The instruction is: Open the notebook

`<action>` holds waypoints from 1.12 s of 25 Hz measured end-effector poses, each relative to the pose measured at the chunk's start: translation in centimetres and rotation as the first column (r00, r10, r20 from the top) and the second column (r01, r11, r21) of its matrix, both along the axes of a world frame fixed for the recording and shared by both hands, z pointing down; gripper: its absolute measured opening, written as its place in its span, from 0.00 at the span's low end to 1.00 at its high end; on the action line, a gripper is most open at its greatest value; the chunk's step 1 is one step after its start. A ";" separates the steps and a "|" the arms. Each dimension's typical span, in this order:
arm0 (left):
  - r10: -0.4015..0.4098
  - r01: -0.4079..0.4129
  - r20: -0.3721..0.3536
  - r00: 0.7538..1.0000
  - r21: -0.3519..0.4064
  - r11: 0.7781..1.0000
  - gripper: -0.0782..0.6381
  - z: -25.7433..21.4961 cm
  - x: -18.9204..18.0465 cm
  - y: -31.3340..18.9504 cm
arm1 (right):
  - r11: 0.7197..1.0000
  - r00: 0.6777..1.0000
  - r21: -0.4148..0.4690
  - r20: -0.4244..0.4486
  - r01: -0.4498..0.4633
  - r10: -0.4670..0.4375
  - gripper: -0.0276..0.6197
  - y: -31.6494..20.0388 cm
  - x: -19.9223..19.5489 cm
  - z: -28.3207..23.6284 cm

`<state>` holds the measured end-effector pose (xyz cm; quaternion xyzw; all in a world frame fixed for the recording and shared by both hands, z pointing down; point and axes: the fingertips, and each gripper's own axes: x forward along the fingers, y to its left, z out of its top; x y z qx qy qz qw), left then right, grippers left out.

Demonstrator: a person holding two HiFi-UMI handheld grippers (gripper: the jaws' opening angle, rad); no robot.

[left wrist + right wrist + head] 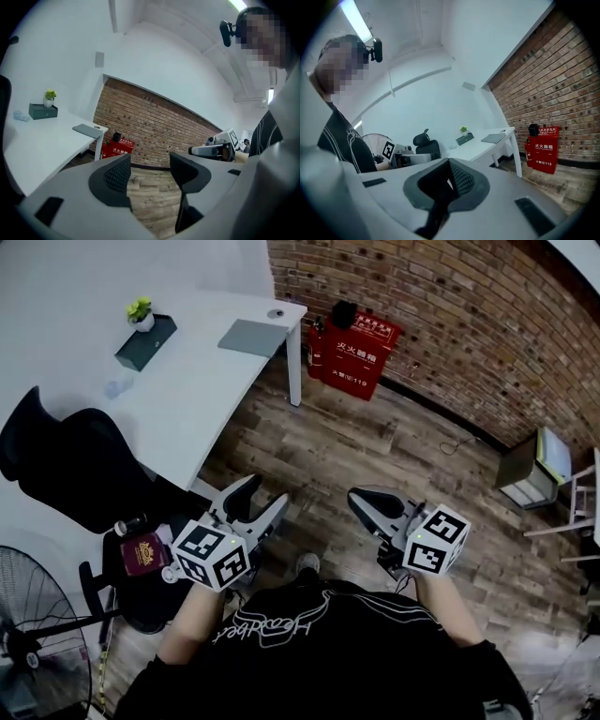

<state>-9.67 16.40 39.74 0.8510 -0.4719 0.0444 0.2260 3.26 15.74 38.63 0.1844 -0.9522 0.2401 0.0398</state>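
Notebook (251,337) work starts at the white desk (187,390), which is well apart from you. The flat grey cover lies closed near the desk's far corner, so walk in first. Your left gripper (265,491) has its jaws spread wide and empty. Your right gripper (364,502) is pinched together on nothing. Spread that one too, steady the base with one gripper, and lift the cover's free edge with the other.

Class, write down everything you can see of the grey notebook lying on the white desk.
The notebook is a thin, plain grey rectangle with a matte-looking cover, and it is closed. It lies flat near the far corner of the white desk, one edge close to the rim, beside a small round object. Only the desk touches it; nothing rests on it.
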 end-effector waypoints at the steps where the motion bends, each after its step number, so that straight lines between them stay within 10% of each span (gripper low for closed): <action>1: -0.005 0.005 0.002 1.000 -0.010 1.000 0.48 0.3 -0.4 -1.5 | 1.000 1.000 -0.001 -0.006 0.009 -0.009 0.04 -1.4 -0.7 0.1; 17: -0.140 0.145 0.113 0.984 -0.036 0.989 0.48 1.9 0.9 -21.1 | 0.993 0.992 -0.011 0.032 0.119 -0.119 0.05 -21.9 0.7 1.0; 28: -0.321 0.338 0.291 0.901 -0.008 0.941 0.48 2.0 1.6 -32.8 | 0.948 0.950 0.061 -0.010 0.313 -0.313 0.05 -35.6 1.7 0.1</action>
